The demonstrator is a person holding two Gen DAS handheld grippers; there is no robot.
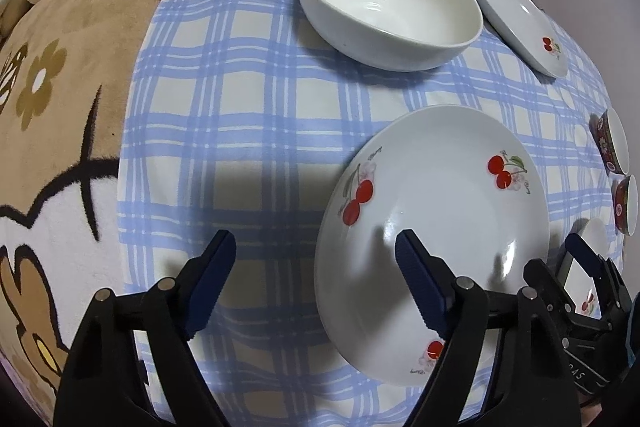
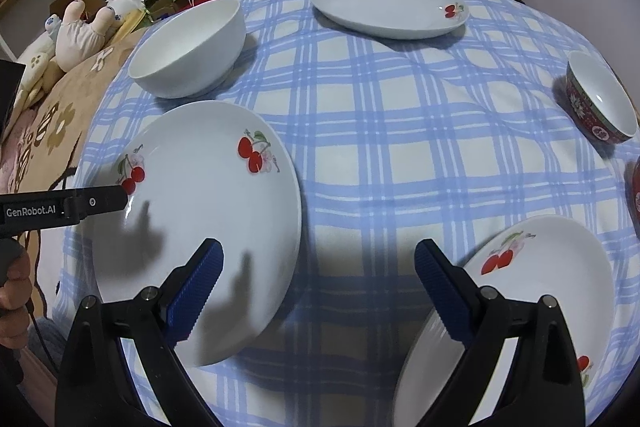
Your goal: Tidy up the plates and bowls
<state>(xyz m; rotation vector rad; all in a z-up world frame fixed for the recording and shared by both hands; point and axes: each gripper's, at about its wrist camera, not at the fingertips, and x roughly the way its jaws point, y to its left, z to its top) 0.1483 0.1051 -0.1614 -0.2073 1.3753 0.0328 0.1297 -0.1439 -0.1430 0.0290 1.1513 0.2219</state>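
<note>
Only the right view shows the third cherry plate (image 2: 532, 291) whole; three plates, three bowls; both claws released.

Black claw (image 2: 316, 291) arms, ridged blue pads, silver pivot screws, white "GenRobot.AI" lettering on left claw (image 1: 316, 279) body

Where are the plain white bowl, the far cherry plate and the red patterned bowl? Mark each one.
plain white bowl (image 2: 188, 47): right wrist view, on its outer side wall.
far cherry plate (image 2: 390, 3): right wrist view, on its bare centre.
red patterned bowl (image 2: 588, 111): right wrist view, on its red outer wall.
</note>
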